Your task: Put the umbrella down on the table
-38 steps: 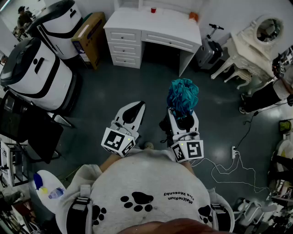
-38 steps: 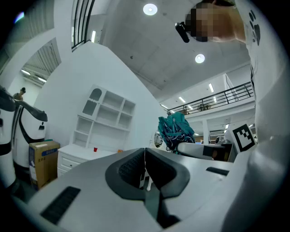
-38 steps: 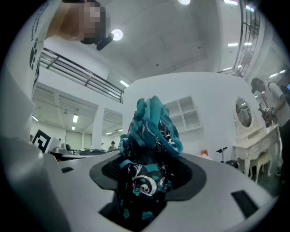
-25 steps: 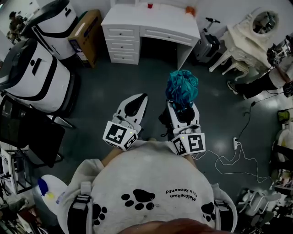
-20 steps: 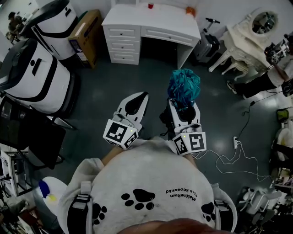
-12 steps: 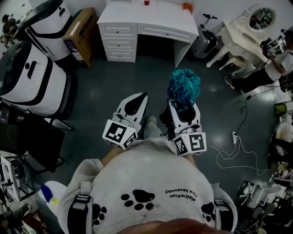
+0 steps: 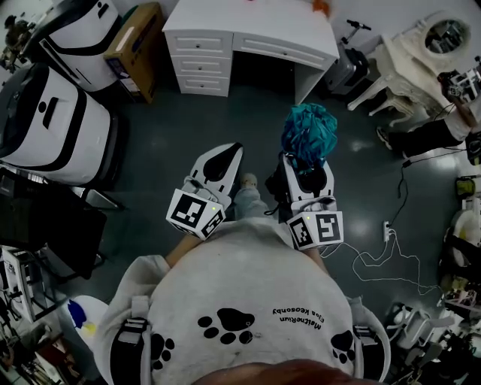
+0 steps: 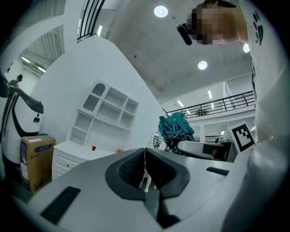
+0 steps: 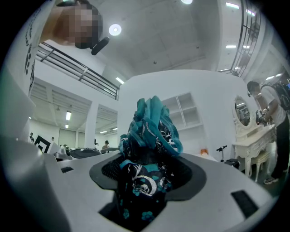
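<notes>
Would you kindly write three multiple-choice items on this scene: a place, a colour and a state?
1. In the head view, where is the cardboard box relative to the white desk?
A. left of it
B. on top of it
C. under it
2. What is the umbrella's main colour?
A. red
B. teal
C. yellow
3. How do the left gripper's jaws stand?
A. wide apart
B. clamped on the umbrella
C. together, nothing between
Answers: 1 A, the box stands by the desk's left end; 2 B, its bunched fabric is teal; 3 C, they meet with no gap.
</notes>
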Available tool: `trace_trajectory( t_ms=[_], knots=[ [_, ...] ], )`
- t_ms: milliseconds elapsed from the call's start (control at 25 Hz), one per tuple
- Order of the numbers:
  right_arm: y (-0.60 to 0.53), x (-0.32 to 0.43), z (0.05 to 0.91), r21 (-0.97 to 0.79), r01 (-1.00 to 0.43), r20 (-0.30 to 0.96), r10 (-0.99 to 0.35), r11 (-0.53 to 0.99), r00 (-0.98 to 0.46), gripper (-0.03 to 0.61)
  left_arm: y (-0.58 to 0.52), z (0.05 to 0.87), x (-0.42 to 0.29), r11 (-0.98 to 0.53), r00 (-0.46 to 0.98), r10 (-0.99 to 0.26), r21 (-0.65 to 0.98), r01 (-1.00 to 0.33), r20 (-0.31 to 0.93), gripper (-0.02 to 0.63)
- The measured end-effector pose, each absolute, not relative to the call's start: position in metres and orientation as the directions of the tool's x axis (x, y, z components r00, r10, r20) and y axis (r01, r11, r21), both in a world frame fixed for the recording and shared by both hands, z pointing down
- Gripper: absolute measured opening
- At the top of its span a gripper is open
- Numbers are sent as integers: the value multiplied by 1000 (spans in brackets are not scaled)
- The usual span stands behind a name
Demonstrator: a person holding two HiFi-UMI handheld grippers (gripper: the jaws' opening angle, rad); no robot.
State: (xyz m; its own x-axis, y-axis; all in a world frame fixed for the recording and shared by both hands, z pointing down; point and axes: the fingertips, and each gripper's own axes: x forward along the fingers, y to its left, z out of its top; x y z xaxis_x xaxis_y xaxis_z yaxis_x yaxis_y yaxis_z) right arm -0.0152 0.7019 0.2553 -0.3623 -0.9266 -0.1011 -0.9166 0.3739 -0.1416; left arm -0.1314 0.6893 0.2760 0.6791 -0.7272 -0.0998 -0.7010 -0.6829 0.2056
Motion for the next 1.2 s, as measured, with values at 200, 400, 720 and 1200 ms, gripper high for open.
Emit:
trace_trajectory(
  t_ms=[200,400,720,1200],
  knots=[
    [640,2,257,-150,-901,-103,-913,407,-396,273,633,276,-114,-659,655,-750,199,-726,-96,18],
    [567,20,256,-159,-883,-104,-897,441,-429,273,566,278,-97,-630,628,-774,201,-750,-83,18],
    [451,62,250,-165,-872,-106,-887,461,-449,273,455,268,-56,-615,611,-787,194,-764,-87,18],
    [347,105,265,-243,-861,-70,-893,448,-445,273,364,277,-26,-585,586,-808,203,-785,-60,18]
  ],
)
